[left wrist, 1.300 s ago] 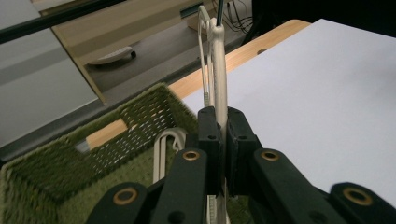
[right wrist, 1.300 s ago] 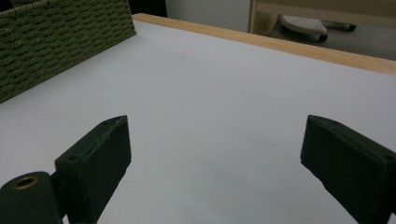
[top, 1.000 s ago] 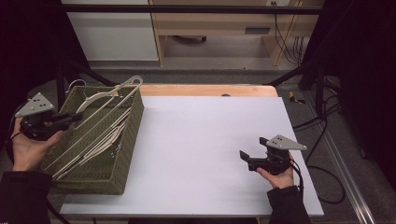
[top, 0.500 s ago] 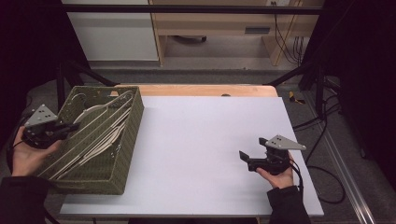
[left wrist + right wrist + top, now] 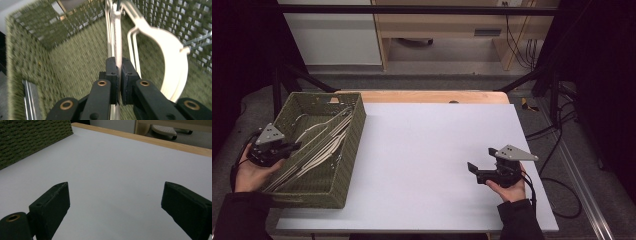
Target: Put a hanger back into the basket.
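Observation:
A green woven basket (image 5: 346, 167) stands at the left edge of the white table (image 5: 432, 145). Several white clothes hangers (image 5: 324, 141) lie slanted inside it. My left gripper (image 5: 294, 146) reaches into the basket from its left side. In the left gripper view my left gripper (image 5: 119, 62) is shut on the thin bar of a white hanger (image 5: 172, 50), with the basket's woven wall (image 5: 30, 50) around it. My right gripper (image 5: 472, 168) rests open low over the table's right part. Between the wide-apart jaws of my right gripper (image 5: 115, 202) there is nothing, and the basket (image 5: 32, 137) stands far off.
A wooden strip (image 5: 427, 96) runs along the table's far edge. Cables (image 5: 557, 130) trail on the floor at the right beside a metal rail (image 5: 577, 175). A white cabinet (image 5: 332, 35) and a wooden bench (image 5: 447, 30) stand behind the table.
My left gripper has sunk with the hanger. The hangers, which poked up over the basket's rim, now lie down inside it, and the basket sits flatter. The right gripper has kept still.

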{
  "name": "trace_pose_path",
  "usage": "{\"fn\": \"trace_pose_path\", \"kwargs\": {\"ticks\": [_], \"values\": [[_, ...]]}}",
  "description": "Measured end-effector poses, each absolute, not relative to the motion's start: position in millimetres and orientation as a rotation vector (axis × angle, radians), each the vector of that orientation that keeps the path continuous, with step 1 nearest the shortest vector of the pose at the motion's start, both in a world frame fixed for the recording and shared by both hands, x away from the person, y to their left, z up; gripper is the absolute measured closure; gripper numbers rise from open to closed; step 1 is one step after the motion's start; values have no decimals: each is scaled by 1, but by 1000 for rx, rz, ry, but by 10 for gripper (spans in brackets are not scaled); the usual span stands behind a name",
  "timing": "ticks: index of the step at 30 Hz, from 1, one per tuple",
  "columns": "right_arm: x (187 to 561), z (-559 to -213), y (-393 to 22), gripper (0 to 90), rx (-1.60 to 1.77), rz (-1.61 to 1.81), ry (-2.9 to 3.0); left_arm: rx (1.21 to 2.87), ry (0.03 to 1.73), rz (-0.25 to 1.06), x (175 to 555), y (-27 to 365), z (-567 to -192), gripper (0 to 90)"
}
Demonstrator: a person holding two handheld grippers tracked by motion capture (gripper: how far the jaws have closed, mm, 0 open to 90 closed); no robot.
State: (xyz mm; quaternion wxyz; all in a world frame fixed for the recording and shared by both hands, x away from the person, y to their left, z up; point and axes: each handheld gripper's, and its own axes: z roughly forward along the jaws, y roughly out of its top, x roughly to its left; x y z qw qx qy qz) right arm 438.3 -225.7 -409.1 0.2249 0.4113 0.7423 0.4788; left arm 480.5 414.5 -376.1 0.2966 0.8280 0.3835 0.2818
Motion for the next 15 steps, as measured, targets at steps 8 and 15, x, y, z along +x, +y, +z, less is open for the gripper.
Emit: {"fn": "trace_pose_path", "kwargs": {"ticks": [8, 15], "values": [[438, -409, -225, 89, 1124, 1322, 2051, 2283, 1021, 620, 480, 396, -381, 800], [438, -409, -225, 89, 1118, 1319, 2057, 2330, 1033, 520, 480, 386, -391, 685]]}}
